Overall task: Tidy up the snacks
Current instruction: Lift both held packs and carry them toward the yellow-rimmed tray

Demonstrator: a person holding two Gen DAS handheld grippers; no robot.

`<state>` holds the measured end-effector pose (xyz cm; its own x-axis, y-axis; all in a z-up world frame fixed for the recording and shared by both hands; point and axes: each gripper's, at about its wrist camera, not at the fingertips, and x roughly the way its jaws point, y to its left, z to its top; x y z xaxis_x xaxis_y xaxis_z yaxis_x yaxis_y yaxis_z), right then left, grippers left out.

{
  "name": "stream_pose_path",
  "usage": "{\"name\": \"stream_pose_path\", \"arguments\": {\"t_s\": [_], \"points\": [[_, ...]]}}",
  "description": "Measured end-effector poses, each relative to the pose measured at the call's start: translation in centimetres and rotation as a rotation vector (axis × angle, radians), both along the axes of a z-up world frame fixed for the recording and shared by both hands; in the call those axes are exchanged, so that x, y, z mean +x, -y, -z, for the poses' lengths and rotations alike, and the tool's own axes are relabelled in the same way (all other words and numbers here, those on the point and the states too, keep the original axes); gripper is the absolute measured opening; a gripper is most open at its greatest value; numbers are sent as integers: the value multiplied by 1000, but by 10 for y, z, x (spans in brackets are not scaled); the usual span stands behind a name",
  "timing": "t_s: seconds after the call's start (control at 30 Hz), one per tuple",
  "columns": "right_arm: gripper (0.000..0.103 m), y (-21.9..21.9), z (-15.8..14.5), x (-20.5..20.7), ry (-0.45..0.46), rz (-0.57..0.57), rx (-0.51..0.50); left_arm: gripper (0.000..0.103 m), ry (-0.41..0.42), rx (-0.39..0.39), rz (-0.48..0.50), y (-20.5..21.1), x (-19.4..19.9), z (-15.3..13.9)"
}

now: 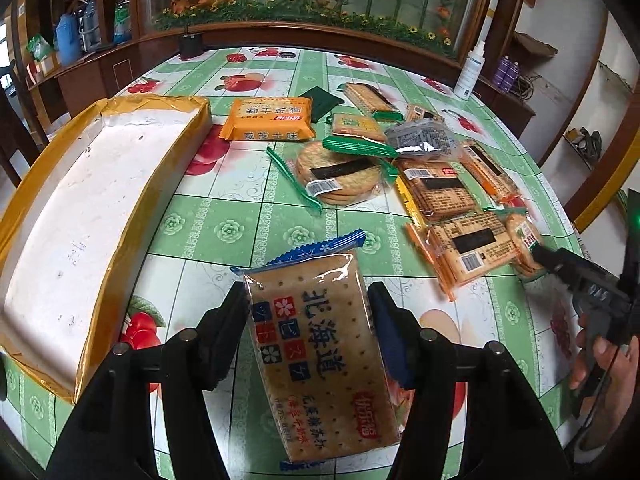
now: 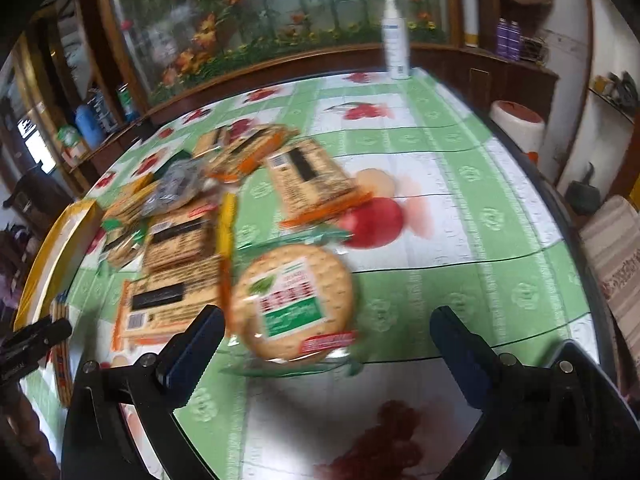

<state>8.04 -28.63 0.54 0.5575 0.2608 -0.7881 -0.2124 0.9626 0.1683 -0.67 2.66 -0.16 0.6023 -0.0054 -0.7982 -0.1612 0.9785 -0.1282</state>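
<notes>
My left gripper (image 1: 308, 300) is shut on a blue-edged cracker pack (image 1: 320, 344) and holds it above the table, to the right of the yellow-rimmed white box (image 1: 80, 216). Several snack packs lie on the green fruit-print tablecloth: an orange pack (image 1: 270, 119), a round cracker pack with green ends (image 1: 340, 174) and square cracker packs (image 1: 468, 248). My right gripper (image 2: 328, 316) is open, its fingers either side of a round green-label cracker pack (image 2: 294, 304) that lies on the table; its view is blurred. The right gripper also shows at the right edge of the left wrist view (image 1: 560, 264).
A white spray bottle (image 1: 471, 72) stands at the table's far right edge; it also shows in the right wrist view (image 2: 395, 42). A wooden ledge with plants runs behind the table. A white tub (image 2: 518, 126) and a striped cushion (image 2: 616, 264) sit beyond the right edge.
</notes>
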Motion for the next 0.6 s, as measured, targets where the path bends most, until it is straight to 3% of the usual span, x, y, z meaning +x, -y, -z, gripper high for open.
{"name": "stream_pose_path", "arguments": {"t_s": [0.2,0.27,0.33,0.6], "points": [[102,-48,14,2,18,-120,-271,59,1,-4,20,1,-1,-2],[98,-49,14,3,10,-126,-241,59,1,8,26,3,-1,-3],[76,-40,12,6,-13,-97,-181,59,6,22,34,4,-3,-4],[76,-9,3,-19,-14,-35,-100,59,53,58,55,8,-12,-18]]}}
